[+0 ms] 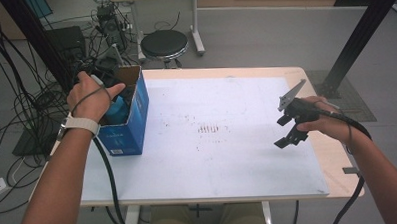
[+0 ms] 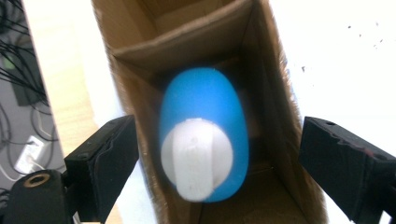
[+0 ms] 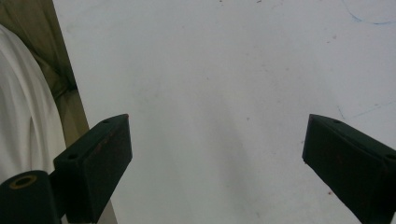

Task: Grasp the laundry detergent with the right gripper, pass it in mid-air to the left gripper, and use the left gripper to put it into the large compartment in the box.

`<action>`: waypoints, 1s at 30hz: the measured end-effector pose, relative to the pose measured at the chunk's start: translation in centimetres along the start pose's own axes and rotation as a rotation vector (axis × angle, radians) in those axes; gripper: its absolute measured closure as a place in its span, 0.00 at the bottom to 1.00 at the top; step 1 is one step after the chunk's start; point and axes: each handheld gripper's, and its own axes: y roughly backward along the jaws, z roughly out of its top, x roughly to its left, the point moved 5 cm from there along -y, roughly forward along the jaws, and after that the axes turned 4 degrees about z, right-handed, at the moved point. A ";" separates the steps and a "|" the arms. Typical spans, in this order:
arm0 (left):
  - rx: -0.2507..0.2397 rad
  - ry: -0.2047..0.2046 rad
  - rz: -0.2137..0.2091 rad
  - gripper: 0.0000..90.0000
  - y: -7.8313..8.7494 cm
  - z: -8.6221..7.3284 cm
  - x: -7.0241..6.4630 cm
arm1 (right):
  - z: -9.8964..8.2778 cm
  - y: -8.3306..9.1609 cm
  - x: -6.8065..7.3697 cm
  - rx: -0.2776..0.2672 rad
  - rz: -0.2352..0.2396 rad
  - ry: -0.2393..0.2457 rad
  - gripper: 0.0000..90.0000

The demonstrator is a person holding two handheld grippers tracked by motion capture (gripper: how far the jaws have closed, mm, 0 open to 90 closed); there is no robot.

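The white-covered surface (image 1: 213,156) carries an open cardboard box (image 1: 129,117) with blue printed sides at its left edge. Standing inside the box, a blue bottle with a white cap (image 2: 201,140) is seen from above. It is judged to be light, stiff plastic with a smooth, rather slippery rounded body, best taken across the ribbed cap or the narrow shoulder just below it. The left gripper (image 2: 219,154) is held over the box mouth, jaws spread wide and clear of the bottle; the right gripper (image 1: 288,131) is held over bare surface, jaws apart and empty
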 end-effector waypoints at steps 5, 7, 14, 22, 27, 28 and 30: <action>-0.014 -0.029 -0.003 0.13 1.7 0.7 -0.2 | 0.0 0.3 0.0 -0.001 -0.003 -0.002 0.09; -0.028 -0.039 -0.002 0.13 2.4 1.0 -0.3 | 0.0 0.4 0.0 -0.001 -0.007 -0.001 0.09; -0.021 -0.125 -0.045 0.13 4.3 1.8 -1.2 | -0.2 1.0 0.0 0.001 -0.015 -0.009 0.09; -0.063 -0.264 -0.108 0.13 6.2 3.0 -3.1 | -0.4 1.2 -0.2 -0.002 -0.016 -0.019 0.09; -0.089 -0.367 -0.141 0.13 7.0 4.0 -4.9 | -0.4 1.5 -0.4 -0.006 -0.022 -0.032 0.09; -0.095 -0.386 -0.147 0.13 7.1 4.1 -5.3 | -0.4 1.6 -0.4 -0.005 -0.022 -0.033 0.09; -0.098 -0.434 -0.165 0.13 7.2 4.4 -6.3 | -0.4 1.7 -0.5 -0.011 -0.025 -0.036 0.09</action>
